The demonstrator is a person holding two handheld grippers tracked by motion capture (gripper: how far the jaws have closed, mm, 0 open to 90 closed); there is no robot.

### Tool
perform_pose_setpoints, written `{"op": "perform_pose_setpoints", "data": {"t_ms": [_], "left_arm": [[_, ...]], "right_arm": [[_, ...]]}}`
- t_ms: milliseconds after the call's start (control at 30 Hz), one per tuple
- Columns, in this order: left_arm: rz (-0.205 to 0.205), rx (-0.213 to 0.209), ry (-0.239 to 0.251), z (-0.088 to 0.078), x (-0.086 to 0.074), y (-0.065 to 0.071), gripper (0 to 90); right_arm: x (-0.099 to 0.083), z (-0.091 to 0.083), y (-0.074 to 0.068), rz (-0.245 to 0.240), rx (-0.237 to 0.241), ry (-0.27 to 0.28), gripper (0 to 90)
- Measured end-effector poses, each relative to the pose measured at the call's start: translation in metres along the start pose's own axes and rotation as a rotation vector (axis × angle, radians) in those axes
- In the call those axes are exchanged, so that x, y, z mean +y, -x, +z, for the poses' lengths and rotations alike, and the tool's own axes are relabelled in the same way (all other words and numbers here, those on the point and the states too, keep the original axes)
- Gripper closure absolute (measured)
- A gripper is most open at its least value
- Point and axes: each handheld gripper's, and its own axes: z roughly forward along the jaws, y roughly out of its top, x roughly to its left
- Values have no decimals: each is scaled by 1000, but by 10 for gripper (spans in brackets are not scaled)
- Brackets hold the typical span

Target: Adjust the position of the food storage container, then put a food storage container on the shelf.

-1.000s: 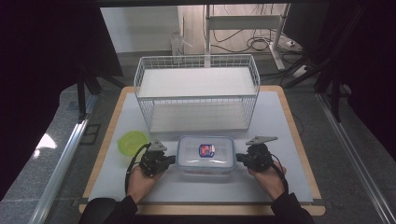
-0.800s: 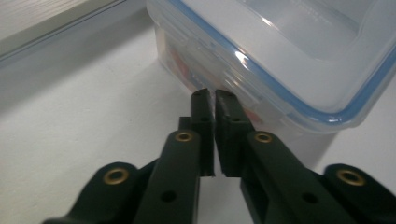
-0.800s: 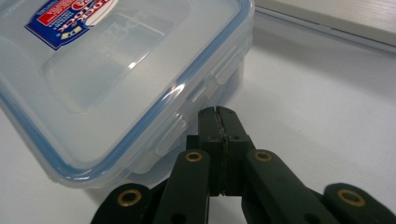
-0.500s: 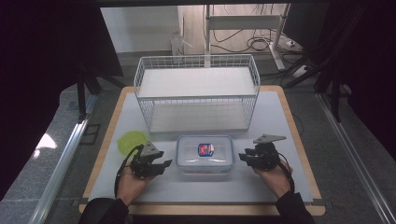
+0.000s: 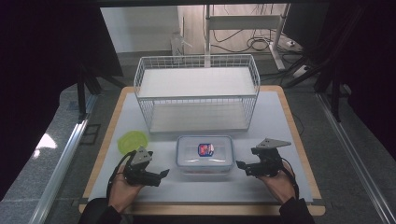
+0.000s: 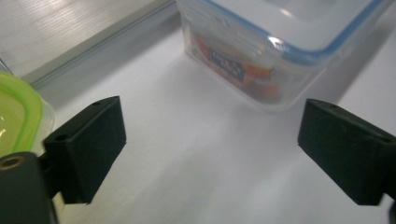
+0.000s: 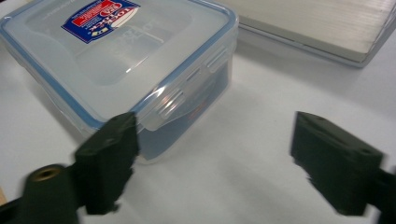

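A clear plastic food box (image 5: pixel 204 153) with a blue-sealed lid and a red and blue label rests on the white table, just in front of the wire rack. My left gripper (image 5: pixel 162 173) sits to its left, a short gap away, open after its jaws have just been opening, with bare table between them (image 6: pixel 210 154). My right gripper (image 5: pixel 240 164) is to the box's right, also open, its jaws having just been opening with nothing between them (image 7: pixel 212 158). The box (image 6: pixel 275 51) shows ahead in the left gripper view, and its latched corner (image 7: pixel 140 60) in the right gripper view.
A white wire rack (image 5: pixel 196 95) with two shelves stands at the back of the table. A round green-lidded container (image 5: pixel 132 140) lies at the left, close behind my left gripper (image 6: pixel 14 116). The table's wooden rim (image 5: pixel 299 135) runs along the sides.
Both grippers have let go of the box's sides and drawn outward from it, left one leftward, right one rightward. Their jaws have spread apart. The box has stayed put.
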Motion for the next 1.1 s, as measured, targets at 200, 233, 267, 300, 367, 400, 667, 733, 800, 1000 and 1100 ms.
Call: {"op": "perform_pose_setpoints", "data": {"t_ms": [200,233,267,300,367,400,667,733,800,1000,1100], "left_arm": [[1,-23,7,1,-3,-1,35],[-2,-32,17,1,-3,-1,29],[-7,-39,22,2,-3,-2,18],[-7,-42,19,2,-3,-2,16],[-14,-47,19,4,-3,-2,8],[-13,-47,16,4,-3,-2,7],[-35,-80,-2,5,3,-1,16],[-45,-93,3,6,6,-1,16],[-50,-111,4,7,10,-3,15],[-59,-159,7,13,24,-9,9],[-66,-192,-8,23,33,-11,6]], "right_arm": [[-6,-1,2,15,12,-5,55],[-6,-2,3,18,13,1,52],[-5,-3,3,17,14,9,49],[-5,-3,3,17,13,14,46],[-5,-4,4,19,19,21,38],[-5,-4,4,22,30,26,27],[-2,-4,1,7,32,25,24],[0,-3,1,2,28,22,25],[3,-3,-1,-6,31,30,29],[11,-1,-6,-5,43,53,31],[18,5,-10,20,74,55,0]]}}
